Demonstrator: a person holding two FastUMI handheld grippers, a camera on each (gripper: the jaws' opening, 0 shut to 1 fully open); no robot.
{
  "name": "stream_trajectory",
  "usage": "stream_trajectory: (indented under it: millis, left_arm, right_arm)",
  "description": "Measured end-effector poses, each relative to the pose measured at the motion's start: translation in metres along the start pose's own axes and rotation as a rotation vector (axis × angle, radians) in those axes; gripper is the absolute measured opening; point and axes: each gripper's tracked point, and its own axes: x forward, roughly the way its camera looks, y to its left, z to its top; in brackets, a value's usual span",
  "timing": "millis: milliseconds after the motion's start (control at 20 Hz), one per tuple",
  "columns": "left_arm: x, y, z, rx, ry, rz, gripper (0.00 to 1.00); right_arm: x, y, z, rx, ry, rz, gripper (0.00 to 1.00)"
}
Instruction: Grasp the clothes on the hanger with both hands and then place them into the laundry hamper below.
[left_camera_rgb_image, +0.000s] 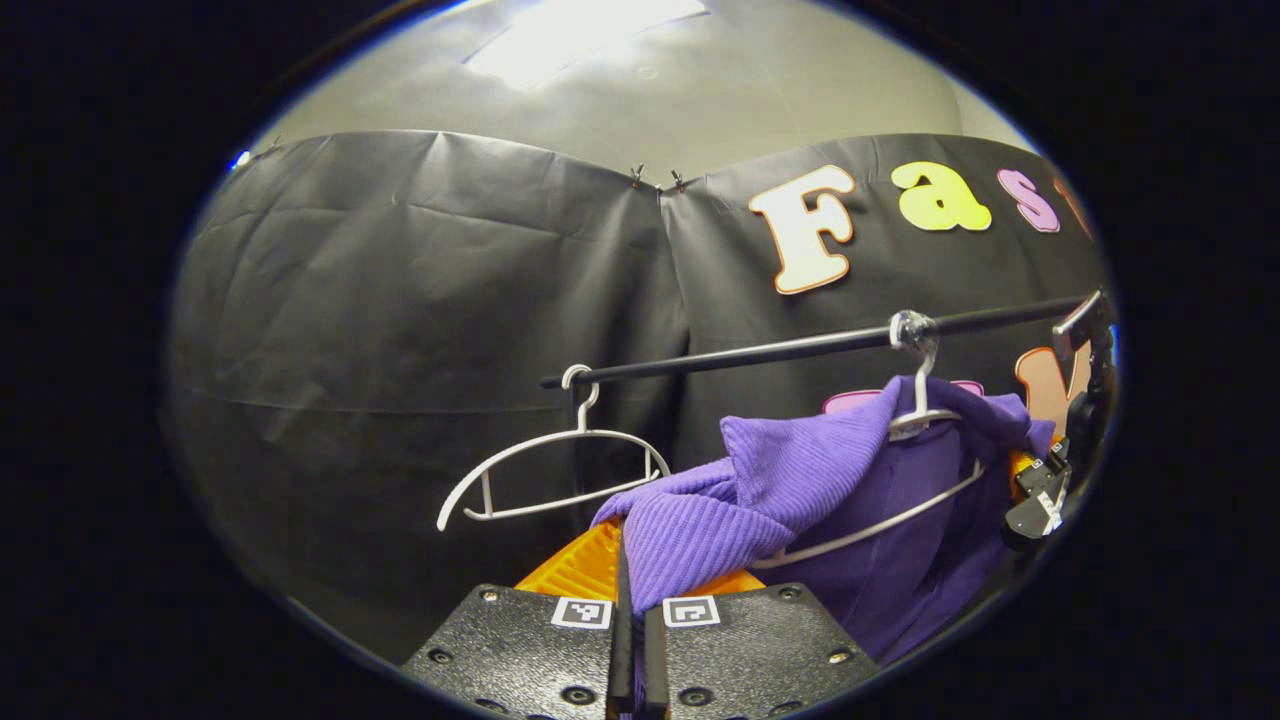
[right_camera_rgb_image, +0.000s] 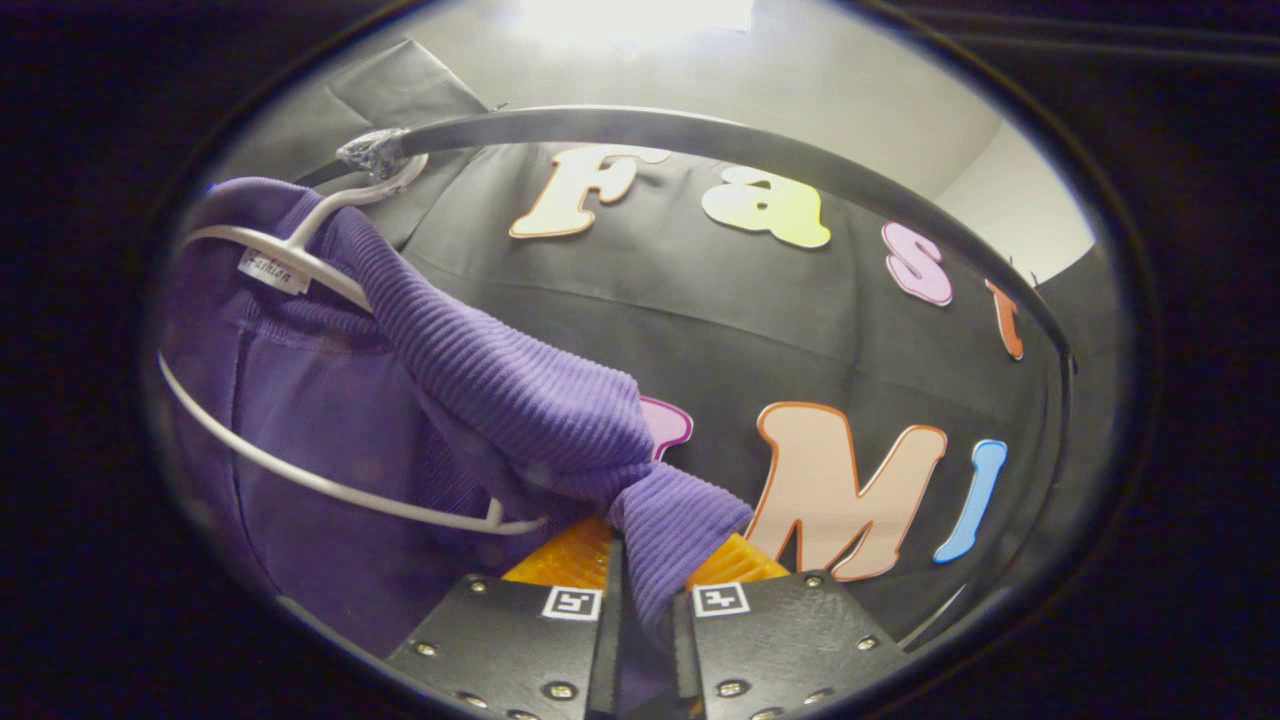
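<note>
Purple knit cloth sits between the closed fingers of the left tool (left_camera_rgb_image: 632, 640): a fold of the sweater (left_camera_rgb_image: 800, 470) goes down into the narrow slot between them, so this tool has the left shoulder part pinched. In the right gripper view, the right tool (right_camera_rgb_image: 645, 640) also has a bunch of the sweater (right_camera_rgb_image: 500, 390) squeezed between its nearly closed fingers.

From each tool the cloth runs upward to the hanger (left_camera_rgb_image: 900, 500): toward 1 o'clock in the left gripper view, toward 10 o'clock in the right gripper view. So the sweater is stretched between the two tools, its long axis going from one shoulder to the other, and its collar is over the hanger's neck (right_camera_rgb_image: 300, 240), which hooks on the rail (left_camera_rgb_image: 760, 350). A second, bare hanger (left_camera_rgb_image: 550, 480) hangs at 9 o'clock from it.

I judge both tools are equally near. The hamper lies below, so the collar must first lift off the hook before lowering.
</note>
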Motion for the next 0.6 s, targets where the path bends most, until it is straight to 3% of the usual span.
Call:
stream_trajectory:
  millis: [200,600]
  left_arm:
    - [0.016,0.014,0.011,0.011,-0.027,0.009,0.05]
    - [0.052,0.026,0.025,-0.045,-0.052,-0.057,0.02]
  right_arm:
    - [0.022,-0.001,0.013,-0.005,-0.047,0.009,0.19]
    - [0.052,0.012,0.014,0.005,-0.08,0.089,0.19]
